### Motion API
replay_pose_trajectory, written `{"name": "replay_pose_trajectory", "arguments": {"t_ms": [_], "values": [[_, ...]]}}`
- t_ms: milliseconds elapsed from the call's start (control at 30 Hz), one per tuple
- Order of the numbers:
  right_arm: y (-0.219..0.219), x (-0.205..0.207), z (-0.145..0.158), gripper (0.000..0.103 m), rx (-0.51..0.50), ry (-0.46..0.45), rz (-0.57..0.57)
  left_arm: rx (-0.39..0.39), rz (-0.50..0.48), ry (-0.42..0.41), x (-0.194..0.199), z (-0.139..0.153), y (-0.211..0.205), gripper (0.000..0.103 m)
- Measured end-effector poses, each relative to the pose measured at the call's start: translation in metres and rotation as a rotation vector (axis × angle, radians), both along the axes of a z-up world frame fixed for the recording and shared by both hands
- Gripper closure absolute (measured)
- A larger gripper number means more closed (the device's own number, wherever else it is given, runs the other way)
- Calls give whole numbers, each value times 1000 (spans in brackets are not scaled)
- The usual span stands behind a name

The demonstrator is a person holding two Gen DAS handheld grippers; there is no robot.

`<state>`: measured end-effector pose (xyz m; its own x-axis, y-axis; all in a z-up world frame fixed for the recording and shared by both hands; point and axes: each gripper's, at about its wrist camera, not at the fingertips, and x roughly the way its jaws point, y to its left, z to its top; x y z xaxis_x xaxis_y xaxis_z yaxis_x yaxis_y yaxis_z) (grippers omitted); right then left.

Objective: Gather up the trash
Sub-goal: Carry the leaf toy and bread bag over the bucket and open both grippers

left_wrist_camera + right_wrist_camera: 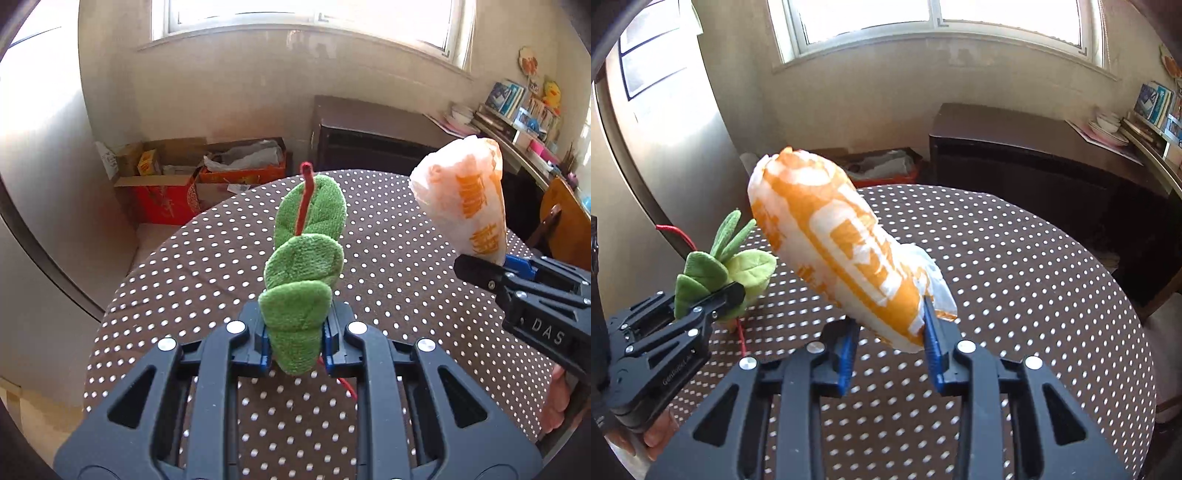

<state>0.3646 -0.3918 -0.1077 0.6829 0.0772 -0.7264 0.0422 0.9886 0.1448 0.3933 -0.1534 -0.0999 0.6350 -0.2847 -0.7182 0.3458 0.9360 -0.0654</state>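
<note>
Jaws clamp both finds — left gripper (295, 345) pinching the green plush (301, 291), right gripper (892, 349) the orange wrapper (834, 240); I'd carry them level, clear of the desk (1034, 277).

Orange-and-white crumpled wrapper (834, 236), lifted off the table, tilts toward 11 o'clock; green plush leafy toy (303, 280) with red cord, raised, points toward 12 o'clock

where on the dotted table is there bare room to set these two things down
The round brown polka-dot tablecloth shows bare ahead of the right gripper, out to its far edge. The left gripper with the green plush leaf toy and the orange-and-white wrapped bundle crowd the near left.
</note>
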Motion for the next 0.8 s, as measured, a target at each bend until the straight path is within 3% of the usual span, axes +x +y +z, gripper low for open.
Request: {"name": "replay_pose_trajectory", "arguments": {"t_ms": [400, 800], "values": [[59, -50, 18, 71, 51, -27, 65, -39, 75, -31, -54, 23, 63, 83], [153, -89, 28, 71, 80, -46, 198, -54, 209, -48, -113, 32, 163, 83]]}}
